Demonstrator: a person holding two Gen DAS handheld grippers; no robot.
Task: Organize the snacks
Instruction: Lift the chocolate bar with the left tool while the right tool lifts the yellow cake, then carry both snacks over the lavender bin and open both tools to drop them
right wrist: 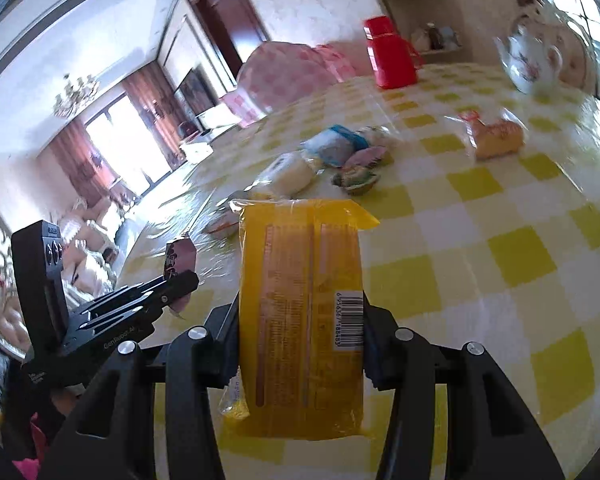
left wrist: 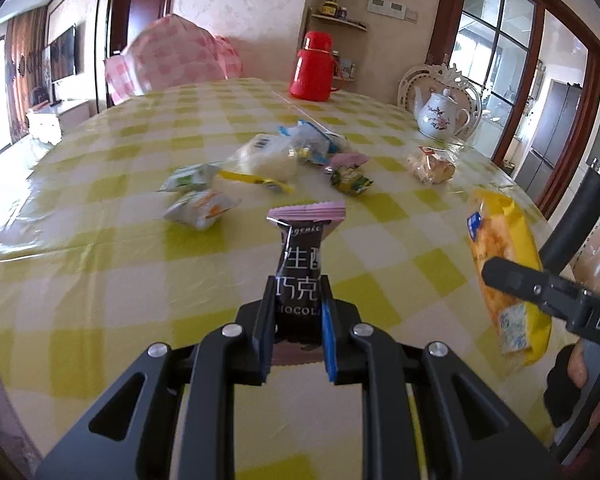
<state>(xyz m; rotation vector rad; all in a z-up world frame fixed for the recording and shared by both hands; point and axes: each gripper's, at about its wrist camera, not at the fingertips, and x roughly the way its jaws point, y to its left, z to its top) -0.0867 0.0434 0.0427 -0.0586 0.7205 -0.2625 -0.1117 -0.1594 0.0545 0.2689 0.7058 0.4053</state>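
**Both tools loaded: carry step in hand, placement pending**

Status of tools. The left tool (left wrist: 298, 308) is clamped narrow on a dark chocolate bar (left wrist: 300, 264), gripping its lower half; the bar's pink crimped end stands free above the jaws. The right tool (right wrist: 300, 312) is closed at medium width on a yellow snack packet (right wrist: 300, 300), held across its width with the barcode side up. Both items are lifted clear of the surface (left wrist: 100, 280).

Location of remaining items. A loose cluster of snacks (left wrist: 268, 160) lies near the middle of the surface: small pouches, a white packet, a blue-edged wrapper and a green sweet. A clear bag of biscuits (left wrist: 431, 165) lies apart from the cluster, near the white teapot (left wrist: 440, 114). A red flask (left wrist: 314, 68) stands at the far edge.

Step in hand. Judged from the pictures, this is the transport phase: two snacks picked, neither yet set down.

Next move. No bin, tray or sorted row is visible, so the destination cannot be told. The move calls for carrying each item to its group and lowering it until it rests on the surface before the jaws open. Keep the two tools apart, as they hang close side by side.
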